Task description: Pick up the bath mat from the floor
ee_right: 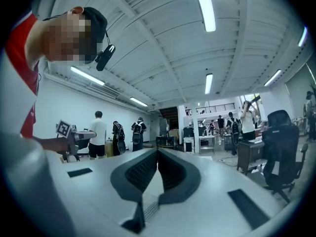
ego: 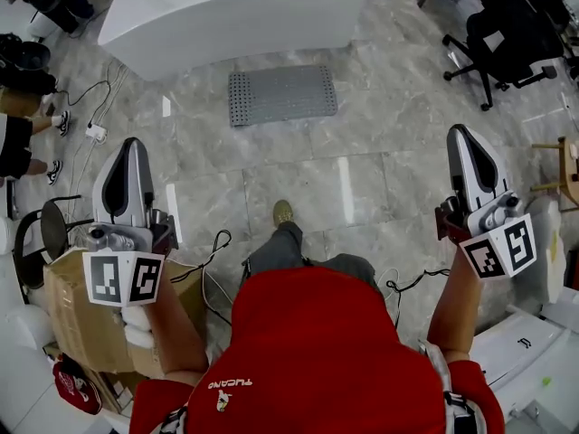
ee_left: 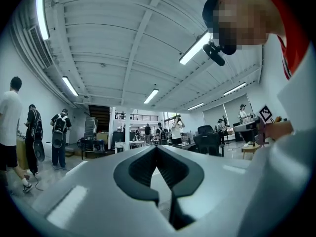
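As the bath mat (ego: 281, 95) lies flat on the floor (ego: 389, 161) ahead of the person, just beside the white tub (ego: 226, 12), both grippers are held level at either side of the body and well apart from it. This is judged to be an approach posture, with no grasp begun.

In the head view, the left gripper (ego: 134, 145) and the right gripper (ego: 459, 130) are seen from above, jaws together. The mat, a grey perforated rectangle, is shown in this view only.

In the left gripper view, the jaws are seen closed tip to tip with nothing between them, directed across the room at standing people and desks.

In the right gripper view, the same closed, empty state is confirmed, and an office chair (ee_right: 280, 144) is shown at the right. It is judged that the jaws must be lowered and opened before the mat's edge can be taken.
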